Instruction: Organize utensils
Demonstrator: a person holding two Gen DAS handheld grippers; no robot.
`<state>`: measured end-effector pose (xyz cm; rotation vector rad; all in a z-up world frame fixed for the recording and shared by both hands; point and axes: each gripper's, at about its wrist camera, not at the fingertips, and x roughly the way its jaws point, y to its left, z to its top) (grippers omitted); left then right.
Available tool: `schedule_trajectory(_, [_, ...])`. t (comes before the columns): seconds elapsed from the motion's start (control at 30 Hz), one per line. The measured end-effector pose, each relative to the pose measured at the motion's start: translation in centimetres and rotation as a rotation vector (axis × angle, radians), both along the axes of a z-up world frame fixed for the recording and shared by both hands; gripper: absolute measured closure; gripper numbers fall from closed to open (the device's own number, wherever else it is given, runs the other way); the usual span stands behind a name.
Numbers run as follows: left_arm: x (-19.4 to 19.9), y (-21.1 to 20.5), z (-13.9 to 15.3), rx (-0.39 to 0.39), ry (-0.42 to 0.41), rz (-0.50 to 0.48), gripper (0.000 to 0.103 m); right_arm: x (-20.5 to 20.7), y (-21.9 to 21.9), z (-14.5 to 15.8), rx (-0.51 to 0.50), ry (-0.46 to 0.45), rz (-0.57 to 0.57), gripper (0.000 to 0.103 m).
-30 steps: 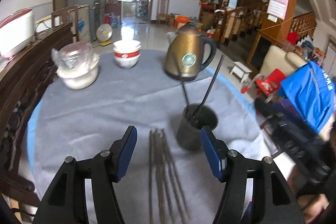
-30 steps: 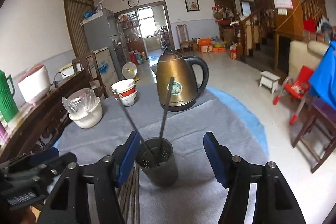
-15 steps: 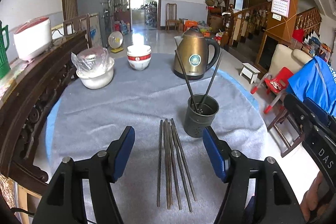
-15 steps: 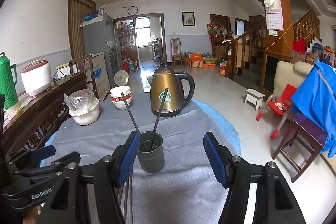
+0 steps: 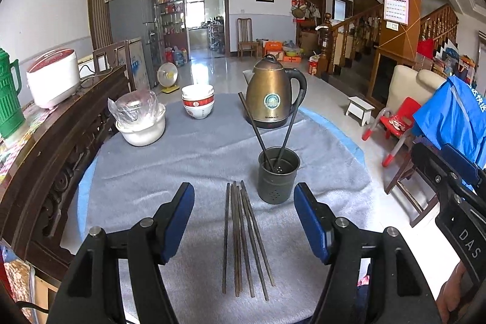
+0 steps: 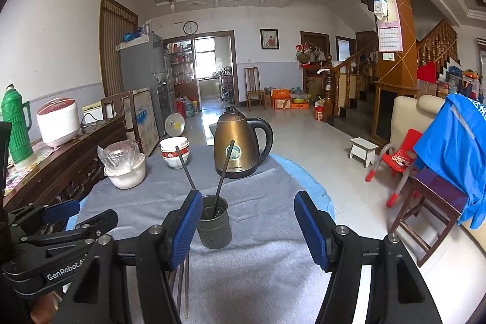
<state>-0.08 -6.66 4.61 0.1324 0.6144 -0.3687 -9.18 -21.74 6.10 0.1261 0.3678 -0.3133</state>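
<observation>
Chopsticks [image 5: 243,236] lie in full between the spread, empty left claw [image 5: 244,220]; the right wrist view shows only their ends beneath the left finger of the equally spread, empty right claw [image 6: 248,225]. Holder [image 5: 278,179] with two chopsticks stands just ahead. Grey-clothed worktop [image 5: 188,166] carries kettle [image 5: 272,91] and bowls [image 5: 198,101] farther ahead.
</observation>
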Motion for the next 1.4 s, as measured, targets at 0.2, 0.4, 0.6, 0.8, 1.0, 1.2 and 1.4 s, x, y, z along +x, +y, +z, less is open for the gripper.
schedule_trajectory(0.2, [-0.5,-0.8,0.3,0.021,-0.016,0.003,0.034,-1.0,-0.5,0.1,0.004,-0.014,-0.002,0.036])
schedule_trajectory(0.4, [-0.9,-2.1,0.2,0.049,-0.02,0.006,0.034,-1.6,-1.7,-0.1,0.018,-0.024,-0.023,0.036])
schedule_trajectory(0.6, [-1.3,-3.3,0.2,0.076,-0.025,0.007,0.034,-1.9,-2.8,-0.5,0.025,-0.03,-0.039,0.036])
schedule_trajectory(0.8, [-1.7,-4.8,0.3,0.105,-0.035,0.004,0.034,-2.3,-4.3,-0.9,0.037,-0.038,-0.05,0.036])
schedule_trajectory(1.0, [-2.3,-6.6,0.5,0.145,-0.049,-0.007,0.034,-2.4,-6.1,-1.4,0.071,-0.045,-0.058,0.036])
schedule_trajectory(1.2, [-2.7,-8.4,0.6,0.164,-0.058,-0.025,0.034,-2.5,-7.7,-1.9,0.097,-0.049,-0.064,0.036])
schedule_trajectory(1.4, [-2.8,-9.6,0.4,0.188,-0.062,-0.039,0.034,-2.1,-8.8,-2.6,0.142,-0.044,-0.053,0.035])
